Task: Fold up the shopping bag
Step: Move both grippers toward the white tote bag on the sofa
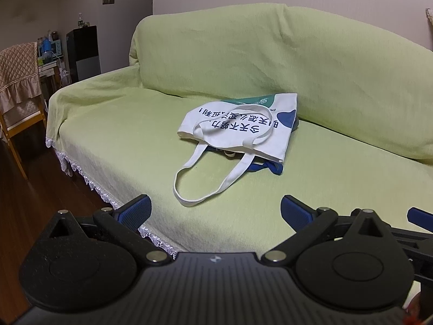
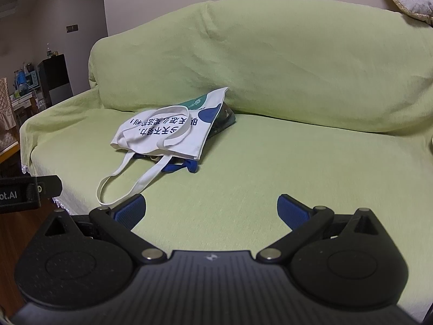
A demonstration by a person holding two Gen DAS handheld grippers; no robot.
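White shopping bag is laid flat on green-covered sofa; something dark, possibly another bag, is tucked beneath. Left gripper and right gripper are held spread wide, grasping nothing.

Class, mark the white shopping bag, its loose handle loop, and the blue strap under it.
white shopping bag (image 1: 238,130): left wrist view, printed front panel.
loose handle loop (image 1: 189,200): left wrist view, bottom of the loop.
blue strap (image 2: 180,167): right wrist view, strap's middle.
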